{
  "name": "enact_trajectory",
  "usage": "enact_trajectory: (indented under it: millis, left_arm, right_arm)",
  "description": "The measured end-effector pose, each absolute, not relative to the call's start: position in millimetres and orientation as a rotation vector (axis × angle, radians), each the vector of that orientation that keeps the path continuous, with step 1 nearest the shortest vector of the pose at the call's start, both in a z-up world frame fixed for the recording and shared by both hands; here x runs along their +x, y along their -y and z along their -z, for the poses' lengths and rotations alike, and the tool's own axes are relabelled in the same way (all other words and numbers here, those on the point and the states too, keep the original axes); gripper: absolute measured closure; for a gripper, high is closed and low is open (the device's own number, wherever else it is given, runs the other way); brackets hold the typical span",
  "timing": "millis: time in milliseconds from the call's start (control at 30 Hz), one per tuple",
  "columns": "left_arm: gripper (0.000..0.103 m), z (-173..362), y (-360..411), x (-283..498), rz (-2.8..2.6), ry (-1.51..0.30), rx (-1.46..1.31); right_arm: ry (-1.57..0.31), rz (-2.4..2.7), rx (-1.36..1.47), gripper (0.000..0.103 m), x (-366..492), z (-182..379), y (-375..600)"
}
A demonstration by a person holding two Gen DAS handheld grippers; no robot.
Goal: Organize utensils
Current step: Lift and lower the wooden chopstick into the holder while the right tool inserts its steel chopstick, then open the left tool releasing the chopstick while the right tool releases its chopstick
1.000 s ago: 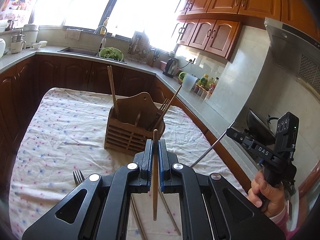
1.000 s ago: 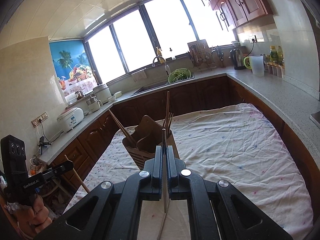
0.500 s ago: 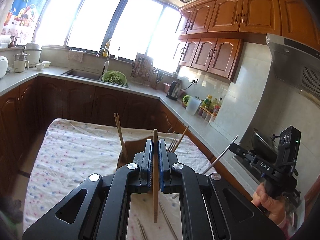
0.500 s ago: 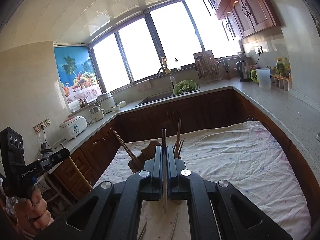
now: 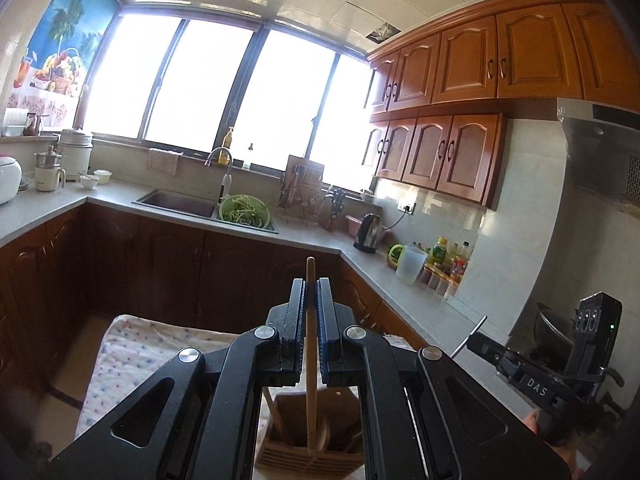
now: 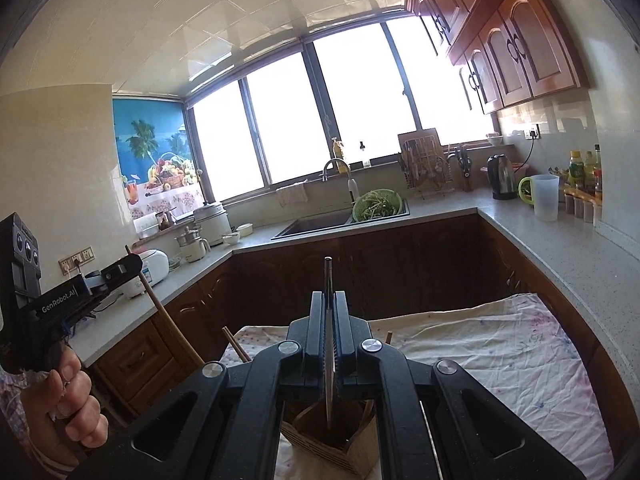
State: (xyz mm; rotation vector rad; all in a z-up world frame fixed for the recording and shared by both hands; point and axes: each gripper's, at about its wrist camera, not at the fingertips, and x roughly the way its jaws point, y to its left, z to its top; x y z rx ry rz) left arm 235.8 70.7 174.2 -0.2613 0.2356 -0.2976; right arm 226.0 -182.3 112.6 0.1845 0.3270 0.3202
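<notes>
My left gripper is shut on a wooden chopstick held upright, its lower end down in the wooden utensil holder on the table. My right gripper is shut on a thin metal chopstick, also upright, its lower end hanging over the same wooden holder. Other wooden chopsticks stand in the holder. The right gripper also shows at the right of the left wrist view, the left gripper at the left of the right wrist view.
The table carries a white flowered cloth. Dark wooden cabinets and a grey counter run round it, with a sink, a green colander, a kettle and bottles.
Both grippers have risen and moved over the holder, which dropped from mid-frame to the bottom of each view. Both chopsticks now point down into it. The views have tilted up toward the windows.
</notes>
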Motion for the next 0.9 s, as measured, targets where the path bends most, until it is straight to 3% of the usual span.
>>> enact_trajectory:
  millis: [567, 900]
  left_arm:
    - [0.099, -68.5, -56.9, 276.5, 0.233, -0.369, -0.277]
    - [0.098, -57.5, -65.2, 279.4, 0.215, -0.405, -0.297]
  right_arm:
    - [-0.455, -0.298, 0.226, 0.1, 260.1, -37.5, 181.0]
    - [-0.497, -0.283, 0.257, 0.1, 265.3, -23.6, 187.3]
